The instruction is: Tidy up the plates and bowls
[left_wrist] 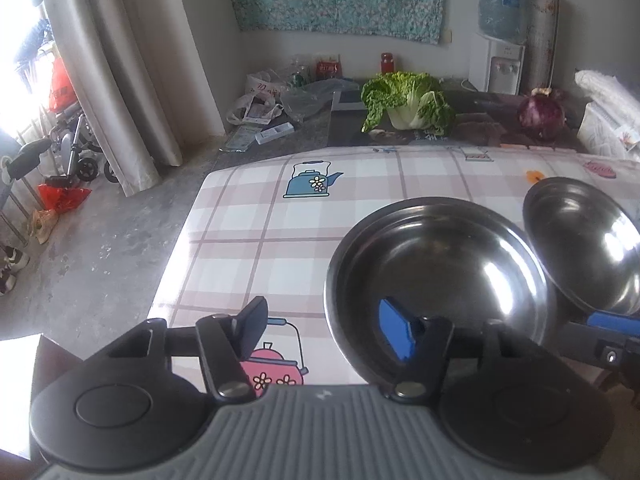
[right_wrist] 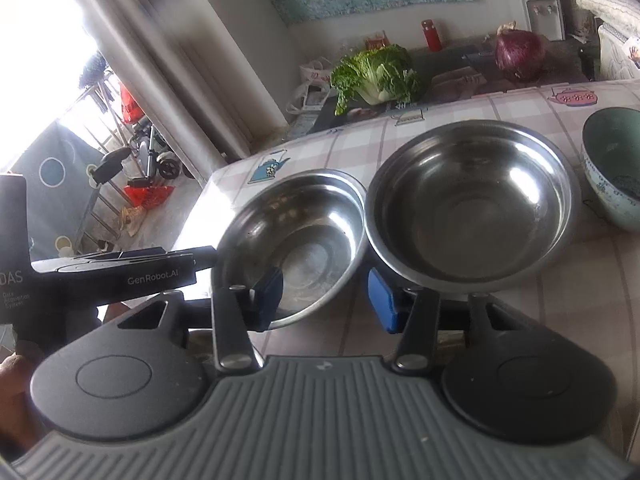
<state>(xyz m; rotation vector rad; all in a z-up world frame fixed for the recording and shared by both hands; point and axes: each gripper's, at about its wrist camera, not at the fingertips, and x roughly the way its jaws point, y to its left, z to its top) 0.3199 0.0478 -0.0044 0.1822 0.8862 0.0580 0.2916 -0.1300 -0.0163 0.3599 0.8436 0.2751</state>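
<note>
Right wrist | shiny steel bowls (right_wrist: 472, 200) side-by-side | left tool (left_wrist: 324, 320), right tool (right_wrist: 324, 296) half-open, empty

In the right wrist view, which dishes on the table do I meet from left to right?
Smaller steel bowl → larger steel bowl → green ceramic bowl, cut off by the right edge.

Two stainless steel bowls sat side by side on the checked worktop (right_wrist: 580, 320), rims all but touching. The left steel bowl (right_wrist: 292, 240) was shallower, tipped up off the cloth, its near rim between a hand-held gripper's blue pads. The right steel bowl (right_wrist: 472, 200) was deeper, gleaming, upright. Further right, a pale green ceramic bowl (right_wrist: 612, 172) stood upright, cut by the frame edge.
</note>
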